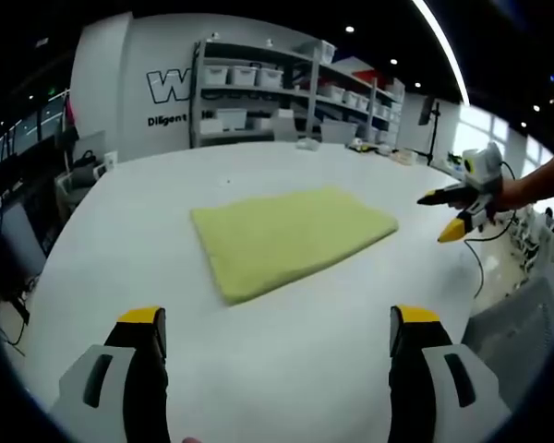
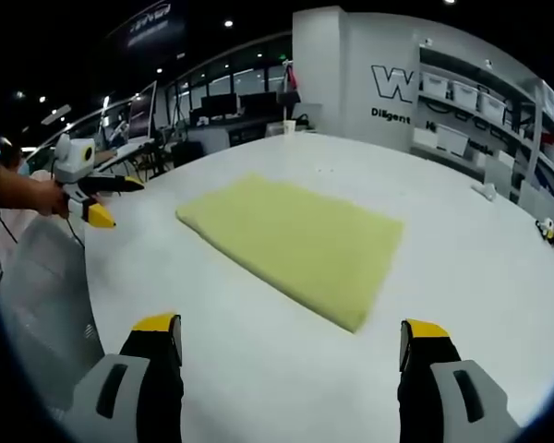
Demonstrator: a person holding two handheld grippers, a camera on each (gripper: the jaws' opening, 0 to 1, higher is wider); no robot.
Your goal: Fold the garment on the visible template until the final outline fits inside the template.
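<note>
Left gripper (image 1: 277, 341) open, jaws wide apart, holding nothing, poised above bare white table (image 1: 120, 240). Right gripper (image 2: 291, 355) likewise open and empty over the table. Ahead of both, apart from the jaws, yellow garment (image 1: 291, 235) flat on the table, folded into a rough rectangle. Beyond, at the far edge, shelves (image 1: 286, 92) with bins against a white wall.

A folded yellow cloth (image 1: 291, 238) lies flat on the white table (image 1: 120, 268). The left gripper (image 1: 277, 334) hovers near it, jaws wide apart. The right gripper (image 1: 457, 212) hangs beside the table's far edge.
</note>
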